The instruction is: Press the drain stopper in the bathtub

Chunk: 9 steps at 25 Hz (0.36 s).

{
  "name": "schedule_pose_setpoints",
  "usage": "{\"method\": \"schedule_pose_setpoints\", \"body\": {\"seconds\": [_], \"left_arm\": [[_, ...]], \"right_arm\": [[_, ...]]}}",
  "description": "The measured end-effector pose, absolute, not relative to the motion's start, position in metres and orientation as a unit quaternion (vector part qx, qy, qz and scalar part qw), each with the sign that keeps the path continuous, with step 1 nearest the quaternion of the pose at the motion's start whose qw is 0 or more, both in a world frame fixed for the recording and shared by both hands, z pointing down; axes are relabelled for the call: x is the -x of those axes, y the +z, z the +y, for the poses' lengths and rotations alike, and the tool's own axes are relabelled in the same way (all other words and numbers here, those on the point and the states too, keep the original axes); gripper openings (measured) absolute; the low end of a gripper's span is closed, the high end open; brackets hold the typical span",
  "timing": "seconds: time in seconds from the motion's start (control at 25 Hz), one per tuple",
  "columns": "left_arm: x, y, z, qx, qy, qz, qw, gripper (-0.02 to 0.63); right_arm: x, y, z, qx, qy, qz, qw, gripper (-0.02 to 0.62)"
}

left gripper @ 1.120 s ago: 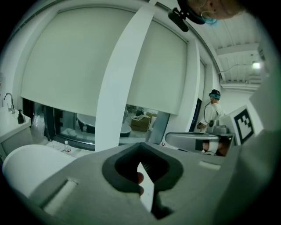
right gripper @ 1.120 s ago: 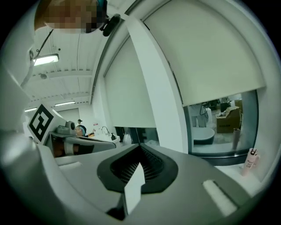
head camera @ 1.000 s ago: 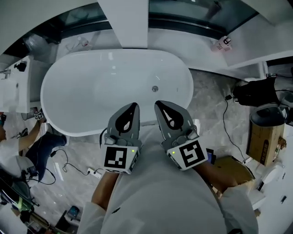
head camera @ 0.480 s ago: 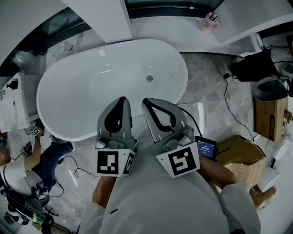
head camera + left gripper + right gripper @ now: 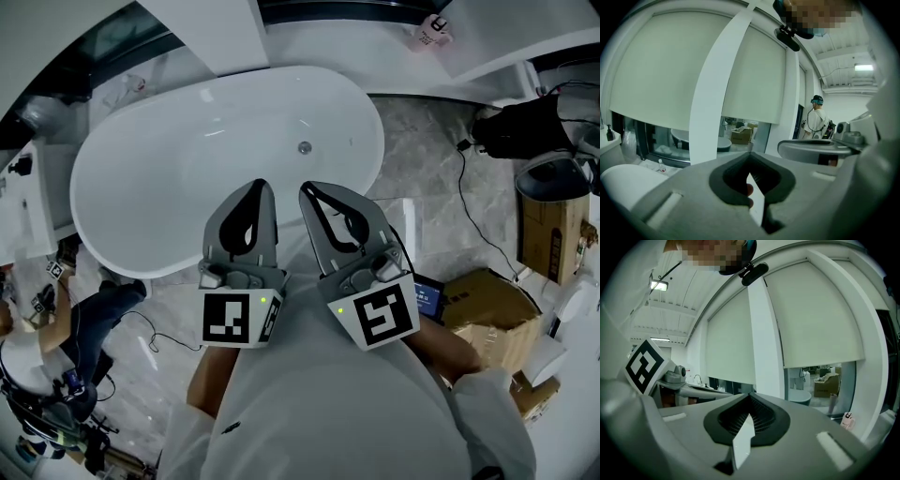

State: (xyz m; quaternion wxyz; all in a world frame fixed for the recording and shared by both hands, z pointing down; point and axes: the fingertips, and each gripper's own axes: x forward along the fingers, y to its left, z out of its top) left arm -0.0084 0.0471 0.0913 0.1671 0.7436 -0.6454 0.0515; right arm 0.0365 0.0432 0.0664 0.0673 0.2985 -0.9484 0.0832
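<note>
The white oval bathtub (image 5: 141, 150) fills the upper left of the head view, and the small round metal drain stopper (image 5: 304, 147) sits on its floor toward the right end. Both grippers are held side by side over the tub's near rim, pointing at the tub. My left gripper (image 5: 261, 185) is shut with nothing in it. My right gripper (image 5: 307, 190) is also shut and empty, a short way short of the stopper. In the left gripper view my left gripper (image 5: 749, 153) and in the right gripper view my right gripper (image 5: 751, 393) face window blinds; the tub's rim (image 5: 623, 178) shows low left.
A white column (image 5: 211, 33) rises behind the tub. A black bag (image 5: 511, 127), a bin (image 5: 548, 183), cardboard boxes (image 5: 483, 300) and a cable (image 5: 464, 220) lie on the marble floor at right. A person (image 5: 84, 319) crouches at lower left. A tagged bottle (image 5: 431, 28) stands on the ledge.
The head view has shifted, so the tub sits further left and higher. Both grippers stay shut and close together, a little nearer the tub's middle than a second ago.
</note>
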Motion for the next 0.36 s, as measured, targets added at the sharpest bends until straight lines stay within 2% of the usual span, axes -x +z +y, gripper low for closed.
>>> {"method": "schedule_pose_setpoints", "body": {"seconds": [0.36], "left_arm": [[0.0054,0.0973,0.0435,-0.744,0.057,-0.641,0.177,0.003]], "right_arm": [[-0.0343,0.073,0.0404,-0.294,0.089,-0.949,0.075,-0.006]]}}
